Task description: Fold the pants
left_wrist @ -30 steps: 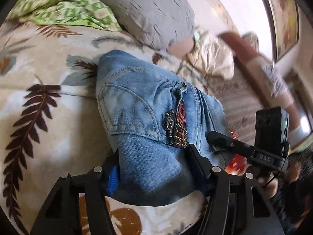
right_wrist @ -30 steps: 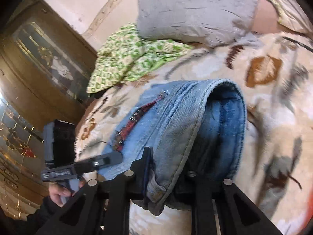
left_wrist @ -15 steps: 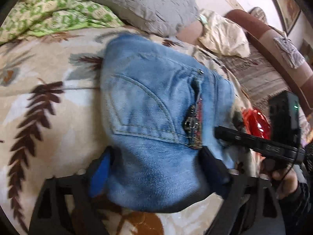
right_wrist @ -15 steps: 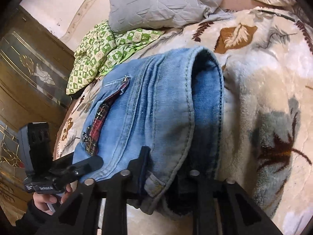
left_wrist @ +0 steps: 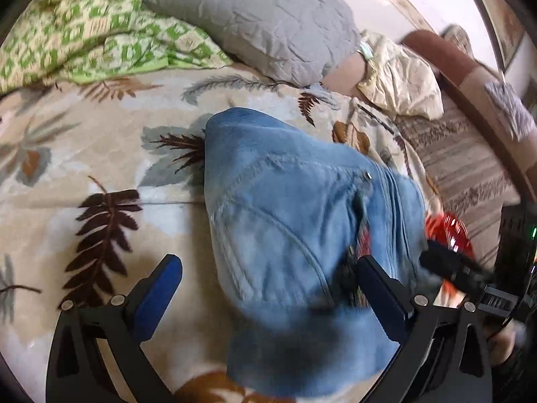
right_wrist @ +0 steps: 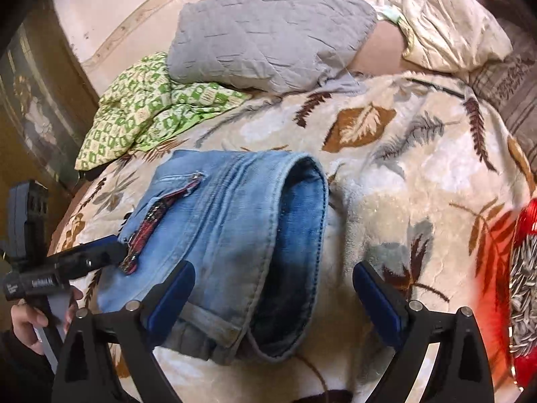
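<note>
**Inspector:** Report the step in hand and the state of both claws.

**Operator:** I judge the last fold just set down. The jeans (right_wrist: pixel 221 235) lie as a compact bundle in the middle of the leaf-print blanket (right_wrist: pixel 419 174), nearer me than the grey pillow (right_wrist: pixel 268 37) and the green checked cloth (right_wrist: pixel 144 114). My left gripper (left_wrist: pixel 268 288) has just been opening and stands released; the near end of the bundle lies between its pads but neither presses on it. My right gripper (right_wrist: pixel 273 288) has likewise just been opening; denim lies between its jaws, the left pad close against the cloth, the right one well clear over bare blanket.

**Inspector:** What does the next move call for?

**Operator:** Backing both claws off toward me without dragging the near edge. The right-hand side of the bundle gapes, with darker inner denim showing, so I would consider pressing it flat.

**Inspector:** What can you not make out?

**Operator:** The left view is blurred, so the pocket stitching and the red trim (right_wrist: pixel 151 221) are smeared there. The underside and the number of layers are hidden. A red packet (right_wrist: pixel 523 285) is cut off at the right edge. Only part of the person's hand (right_wrist: pixel 27 322) shows.
</note>
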{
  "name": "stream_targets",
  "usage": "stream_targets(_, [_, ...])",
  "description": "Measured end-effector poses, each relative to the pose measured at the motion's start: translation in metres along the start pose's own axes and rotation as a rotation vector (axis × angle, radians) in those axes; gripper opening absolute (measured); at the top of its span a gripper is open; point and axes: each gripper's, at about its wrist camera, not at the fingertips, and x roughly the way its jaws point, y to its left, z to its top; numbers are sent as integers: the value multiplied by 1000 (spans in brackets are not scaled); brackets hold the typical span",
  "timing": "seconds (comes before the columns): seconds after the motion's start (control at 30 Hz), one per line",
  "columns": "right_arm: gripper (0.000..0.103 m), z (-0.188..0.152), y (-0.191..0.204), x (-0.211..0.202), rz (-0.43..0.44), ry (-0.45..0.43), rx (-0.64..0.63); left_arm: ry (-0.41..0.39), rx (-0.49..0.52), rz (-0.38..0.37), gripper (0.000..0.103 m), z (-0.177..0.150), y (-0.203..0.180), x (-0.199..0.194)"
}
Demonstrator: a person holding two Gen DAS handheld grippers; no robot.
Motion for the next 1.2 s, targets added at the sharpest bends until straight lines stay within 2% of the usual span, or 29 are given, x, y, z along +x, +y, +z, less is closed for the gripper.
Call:
stream_targets(0.13, [96, 1, -13, 16, 4, 16, 51, 35, -84, -48, 103, 17, 14, 21])
stream_targets(0.3, [97, -1, -28, 41, 54, 59, 135, 129, -138, -122, 103, 24, 24, 53])
stream_targets(0.37, [97, -2, -28, 48, 81, 61, 143, 118, -146, -134, 102, 23, 25, 55])
stream_targets(0.4, [93, -4, -28, 52, 106, 62, 143, 105, -130, -131, 96, 22, 24, 53])
stream_targets(0.43, [86, -5, -25, 55, 124, 60, 141, 99, -105, -132, 66, 22, 22, 51])
stream_targets(0.47, [70, -6, -22, 57, 131, 59, 135, 86, -68, -102, 63, 21, 17, 47])
stream_targets(0.53, [69, -8, -12, 61, 105, 63, 111, 84, -60, -79, 63, 20, 14, 45])
stream_targets(0.57, [69, -8, -10, 62, 90, 61, 104, 85, -59, -77, 66, 21, 14, 44])
stream_targets(0.6, [74, -8, -9, 62, 85, 62, 108, 87, -59, -75, 68, 21, 14, 43])
stream_targets(0.63, [78, -7, -11, 61, 84, 65, 123, 83, -72, -67, 81, 22, 14, 39])
stream_targets(0.67, [90, -6, -14, 59, 81, 71, 135, 68, -80, -35, 98, 22, 14, 32])
stream_targets(0.7, [101, -5, -17, 54, 60, 77, 151, 41, -78, -5, 102, 21, 14, 22])
stream_targets(0.77, [103, -2, -21, 40, 28, 68, 152, -59, -29, 83, 103, 17, 5, -8])
stream_targets(0.83, [103, 0, -13, 18, -27, 37, 104, -156, 51, 211, 103, 10, -10, -36])
stream_targets(0.87, [103, 1, -7, 5, -65, 9, 74, -249, 120, 325, 103, 0, -25, -58])
stream_targets(0.97, [103, -5, 28, -39, -267, -88, -55, -443, 196, 509, 103, -33, -55, -106])
stream_targets(1.03, [103, -15, 51, -70, -379, -150, -92, -464, 165, 490, 103, -51, -64, -126])
stream_targets(1.1, [103, -31, 71, -100, -390, -216, -99, -440, 132, 385, 103, -72, -69, -140])
stream_targets(1.17, [103, -49, 86, -124, -387, -268, -85, -409, 102, 346, 103, -87, -68, -147])
stream_targets(1.2, [103, -60, 94, -136, -380, -294, -81, -407, 94, 352, 103, -92, -70, -148])
